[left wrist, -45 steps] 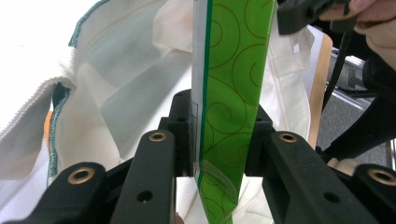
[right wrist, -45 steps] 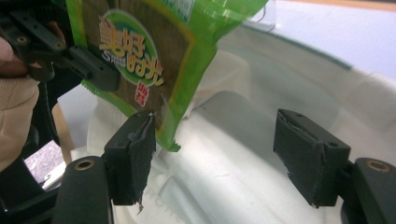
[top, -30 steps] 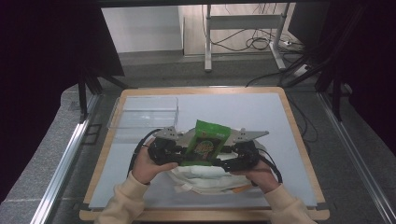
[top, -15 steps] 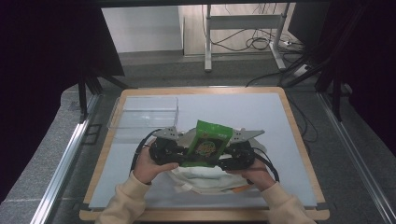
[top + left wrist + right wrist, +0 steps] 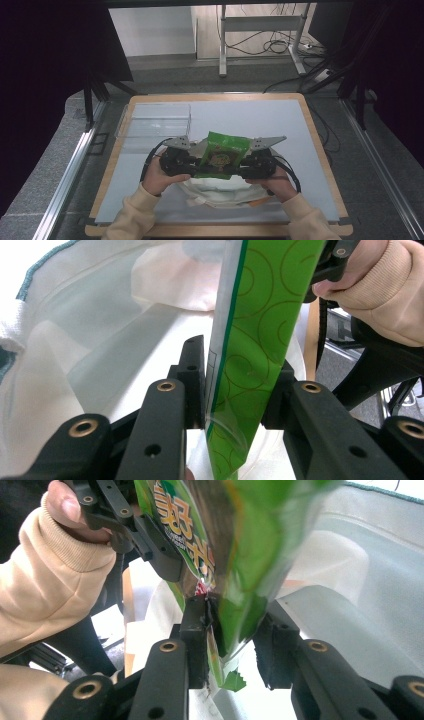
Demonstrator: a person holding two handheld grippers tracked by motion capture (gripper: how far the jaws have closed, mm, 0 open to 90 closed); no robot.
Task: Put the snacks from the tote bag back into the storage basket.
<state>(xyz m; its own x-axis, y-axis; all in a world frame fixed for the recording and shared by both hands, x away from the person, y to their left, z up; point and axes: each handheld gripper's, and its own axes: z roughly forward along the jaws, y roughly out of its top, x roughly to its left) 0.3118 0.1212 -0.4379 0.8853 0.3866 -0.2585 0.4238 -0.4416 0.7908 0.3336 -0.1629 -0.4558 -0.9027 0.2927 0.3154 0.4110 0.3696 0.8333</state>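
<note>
Holding a green snack packet (image 5: 222, 155) up between both grippers, I've got it lifted over the near half of the table (image 5: 280, 120), right above a white cloth bag (image 5: 220, 192) that lies crumpled on the grey mat. My left gripper (image 5: 192, 162) has its jaws pressed on the packet's left edge; in the left gripper view (image 5: 235, 390) the green swirl-printed film runs straight up between the two black pads, clamped tight. My right gripper (image 5: 246, 164) is pinching the opposite edge, and in the right gripper view (image 5: 232, 630) a puffed corner of the packet sits between the jaws, the left pad touching it, the right one close beside it. The packet stands nearly upright, printed face toward me. A clear plastic tray (image 5: 155, 120) sits at the far left of the table, well apart from the packet
</note>
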